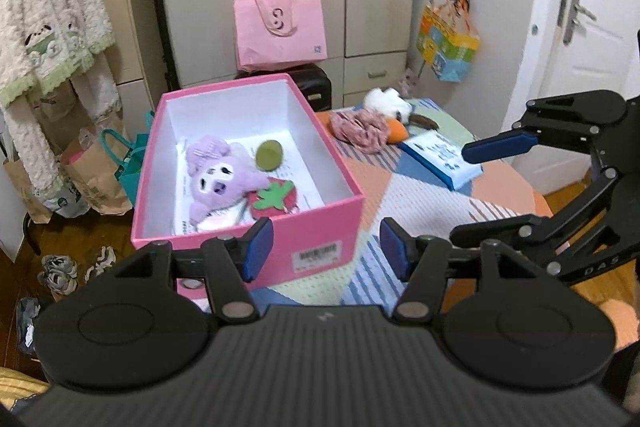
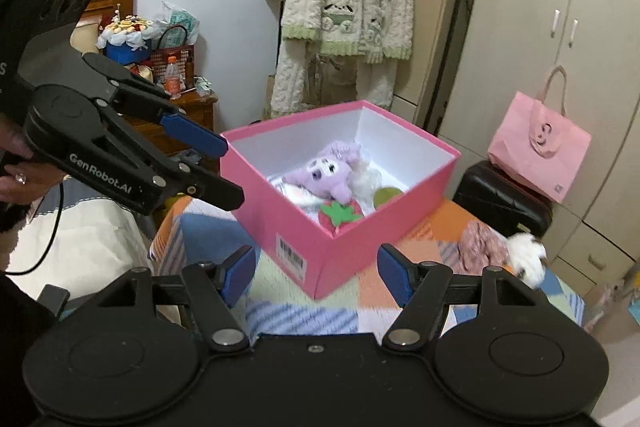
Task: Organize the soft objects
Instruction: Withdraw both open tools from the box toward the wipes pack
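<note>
We kept the pink box (image 1: 248, 163) as our landmark. Inside it lay the purple plush (image 1: 218, 177), the strawberry toy (image 1: 274, 203) and a green disc (image 1: 269, 155). Our left gripper (image 1: 326, 247) hovered just before the box's near wall, jaws spread and empty; our right gripper (image 2: 316, 277) stood likewise spread at its corner. Only the left view showed the white plush (image 1: 390, 103) and orange toy (image 1: 396, 133) plainly, right of the box.
</note>
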`<state>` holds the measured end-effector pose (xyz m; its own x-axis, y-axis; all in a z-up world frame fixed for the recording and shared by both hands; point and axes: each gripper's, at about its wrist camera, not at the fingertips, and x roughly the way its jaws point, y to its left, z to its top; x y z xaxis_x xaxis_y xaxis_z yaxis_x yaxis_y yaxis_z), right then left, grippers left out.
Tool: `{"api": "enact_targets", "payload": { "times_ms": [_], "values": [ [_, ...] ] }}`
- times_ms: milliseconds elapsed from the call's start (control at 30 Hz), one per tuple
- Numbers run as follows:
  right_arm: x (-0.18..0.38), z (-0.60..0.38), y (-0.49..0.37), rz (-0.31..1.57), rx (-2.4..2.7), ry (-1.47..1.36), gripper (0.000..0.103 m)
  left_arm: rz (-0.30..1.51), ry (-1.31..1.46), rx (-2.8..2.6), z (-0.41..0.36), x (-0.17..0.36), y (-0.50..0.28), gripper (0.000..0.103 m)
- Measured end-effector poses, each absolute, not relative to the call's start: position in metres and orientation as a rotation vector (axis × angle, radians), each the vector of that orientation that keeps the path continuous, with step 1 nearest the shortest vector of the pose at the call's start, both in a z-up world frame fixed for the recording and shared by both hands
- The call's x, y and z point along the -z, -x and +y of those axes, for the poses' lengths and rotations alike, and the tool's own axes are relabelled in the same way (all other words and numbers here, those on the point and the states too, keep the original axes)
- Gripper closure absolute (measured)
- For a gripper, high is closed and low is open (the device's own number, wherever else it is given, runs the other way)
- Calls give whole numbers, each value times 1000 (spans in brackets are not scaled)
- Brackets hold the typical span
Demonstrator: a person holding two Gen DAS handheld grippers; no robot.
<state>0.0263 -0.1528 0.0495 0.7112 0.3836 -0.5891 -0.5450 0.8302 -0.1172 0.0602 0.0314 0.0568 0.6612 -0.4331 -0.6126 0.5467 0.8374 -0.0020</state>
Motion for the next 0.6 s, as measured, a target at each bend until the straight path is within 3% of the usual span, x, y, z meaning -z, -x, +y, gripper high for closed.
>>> {"api": "enact_targets", "payload": {
  "times_ms": [600],
  "values": [
    [2,-231,-25,674,-388,167,18,729,-183,696,-58,-18,-78,37]
  ]
}}
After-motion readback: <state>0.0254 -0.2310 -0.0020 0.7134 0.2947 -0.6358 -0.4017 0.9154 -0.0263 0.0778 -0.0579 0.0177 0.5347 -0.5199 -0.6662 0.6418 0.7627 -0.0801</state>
